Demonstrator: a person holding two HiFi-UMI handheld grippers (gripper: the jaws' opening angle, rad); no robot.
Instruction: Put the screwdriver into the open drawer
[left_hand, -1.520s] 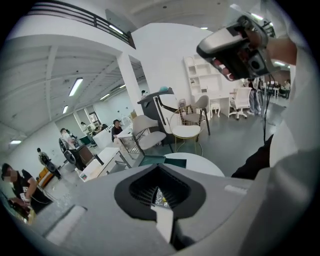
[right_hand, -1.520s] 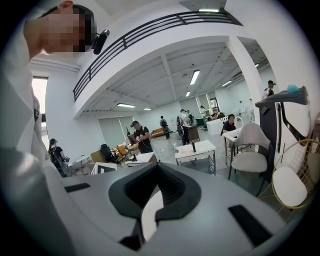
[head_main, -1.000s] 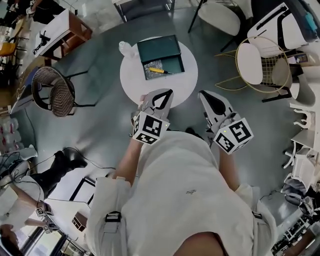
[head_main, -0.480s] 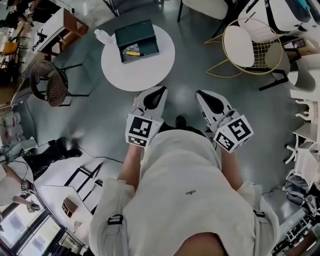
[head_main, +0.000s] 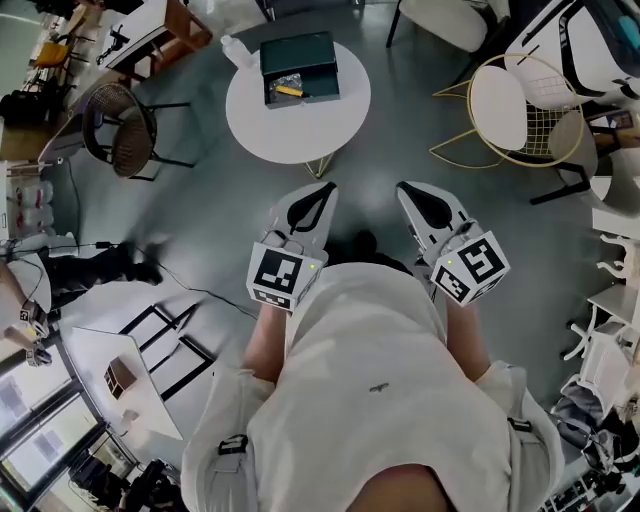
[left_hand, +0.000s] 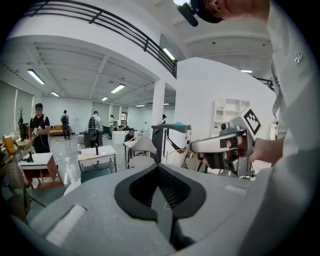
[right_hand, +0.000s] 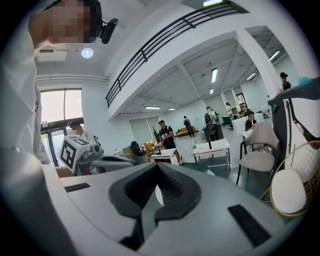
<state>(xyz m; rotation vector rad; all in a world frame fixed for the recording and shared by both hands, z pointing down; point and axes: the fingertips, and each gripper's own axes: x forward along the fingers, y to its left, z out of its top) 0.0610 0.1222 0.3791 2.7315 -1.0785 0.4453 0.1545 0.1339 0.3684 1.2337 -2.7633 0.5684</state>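
— So, where's the screwdriver (head_main: 290, 91)?
— Lying crosswise in the open drawer (head_main: 326, 90) on the round surface (head_main: 300, 135), well ahead of my left tongs (head_main: 325, 188) and right tongs (head_main: 408, 188). Both are closed on nothing, and the left is slightly nearer.

Screwdriver (head_main: 289, 91) in drawer (head_main: 326, 92), on table (head_main: 300, 135) (chair (head_main: 118, 128) left)

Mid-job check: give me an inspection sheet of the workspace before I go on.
Surface: round white table on a grey floor.
Job's things: yellow-handled screwdriver lies in the open drawer of the dark green box.
Clutter: clear plastic bottle at the table's edge.
Tools: left tool and right tool shut, empty, short of the table.
Cables: thin black cable on the floor.
Surroundings: brown wicker chair, gold wire chair.
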